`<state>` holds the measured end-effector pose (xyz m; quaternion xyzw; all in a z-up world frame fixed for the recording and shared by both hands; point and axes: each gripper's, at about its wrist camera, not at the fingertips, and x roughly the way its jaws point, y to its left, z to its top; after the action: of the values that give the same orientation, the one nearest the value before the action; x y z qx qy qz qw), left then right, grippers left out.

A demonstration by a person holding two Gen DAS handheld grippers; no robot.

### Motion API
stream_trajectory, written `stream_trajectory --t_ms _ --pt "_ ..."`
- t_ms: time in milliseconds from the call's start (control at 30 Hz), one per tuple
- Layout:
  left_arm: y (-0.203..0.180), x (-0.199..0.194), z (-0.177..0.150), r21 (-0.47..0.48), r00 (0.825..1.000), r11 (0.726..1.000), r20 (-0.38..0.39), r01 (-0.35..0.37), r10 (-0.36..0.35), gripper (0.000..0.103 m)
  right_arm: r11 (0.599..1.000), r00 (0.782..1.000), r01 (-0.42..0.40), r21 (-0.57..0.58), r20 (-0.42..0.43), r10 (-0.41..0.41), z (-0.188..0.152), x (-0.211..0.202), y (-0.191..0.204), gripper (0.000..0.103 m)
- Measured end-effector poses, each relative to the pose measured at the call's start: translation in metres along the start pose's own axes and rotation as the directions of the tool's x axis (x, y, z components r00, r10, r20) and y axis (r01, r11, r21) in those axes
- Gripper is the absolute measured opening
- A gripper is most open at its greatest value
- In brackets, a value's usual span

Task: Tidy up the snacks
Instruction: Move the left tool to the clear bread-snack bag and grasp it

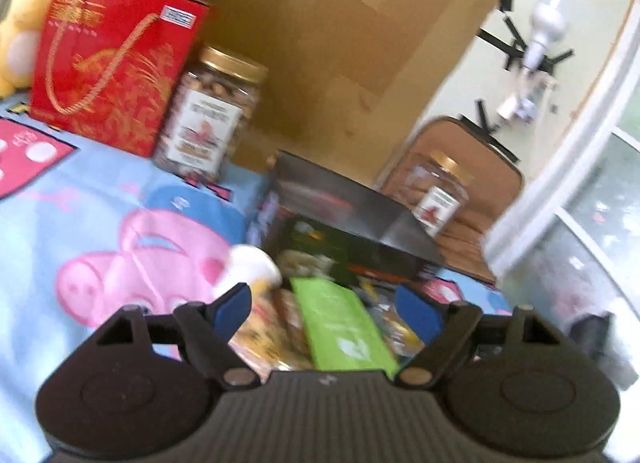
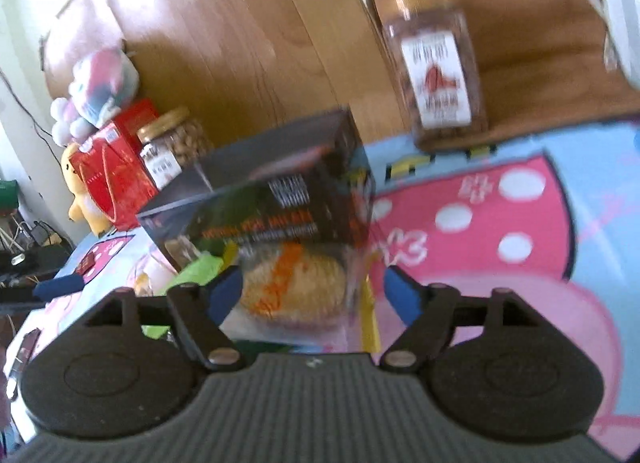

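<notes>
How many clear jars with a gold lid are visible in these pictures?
2. One jar stands beside the red gift box, by the wooden panel. The other jar stands on the brown cushion, beyond the dark snack box. More may be hidden behind the boxes.

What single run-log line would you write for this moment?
left gripper: open, over green packet | right gripper: open, before dark box | held: nothing

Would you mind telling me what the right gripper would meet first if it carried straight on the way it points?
Most likely the clear snack tub lying between the right gripper's open jaws, under the dark box; blur leaves depth uncertain.
</notes>
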<state>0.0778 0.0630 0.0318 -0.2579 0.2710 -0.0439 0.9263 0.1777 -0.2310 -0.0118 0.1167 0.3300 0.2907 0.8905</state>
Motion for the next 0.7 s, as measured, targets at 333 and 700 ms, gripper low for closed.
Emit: stream_trajectory --t_ms 333,700 --pt "-0.056 0.071 0.002 0.045 0.982 0.991 -0.147 0.128 -0.120 0.074 0.991 0.992 -0.120 0.057 -0.042 0.123 -0.015 -0.011 -0.006 0.083" --pt "-0.076 0.124 -0.024 0.102 0.959 0.991 -0.277 0.087 -0.056 0.051 0.992 0.991 -0.126 -0.029 -0.043 0.125 -0.026 -0.022 -0.011 0.074"
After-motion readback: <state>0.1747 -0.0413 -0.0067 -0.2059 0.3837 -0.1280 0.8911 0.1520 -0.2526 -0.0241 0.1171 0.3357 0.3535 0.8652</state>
